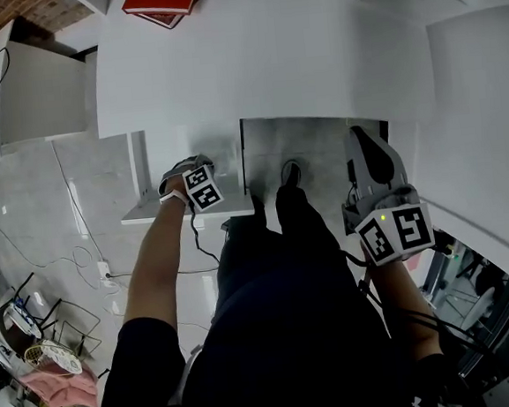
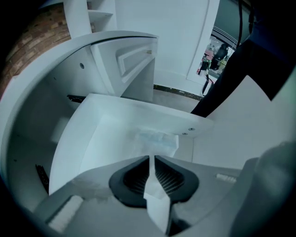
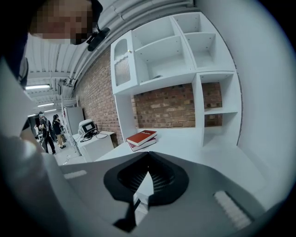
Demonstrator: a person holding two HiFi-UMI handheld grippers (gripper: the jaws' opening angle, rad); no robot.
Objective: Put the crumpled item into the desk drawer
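In the drawer (image 2: 88, 139), the crumpled item (image 2: 158, 140) lies beyond the barely-parted left hand-held gripper (image 2: 151, 159).

The white flat-topped table (image 1: 312, 51) and its white box-shaped drawer (image 2: 88, 139) look like smooth, matt painted board. The pale crumpled item (image 2: 157, 139) is thin and creased, paper or film, I cannot tell which. The left gripper (image 2: 151, 158) has a matt grey plastic shell, and its fingers (image 2: 134, 178) carry dark ribbed pads. The red brick wall (image 3: 171, 109) is rough. The grey marbled floor (image 1: 33, 200) looks smooth.
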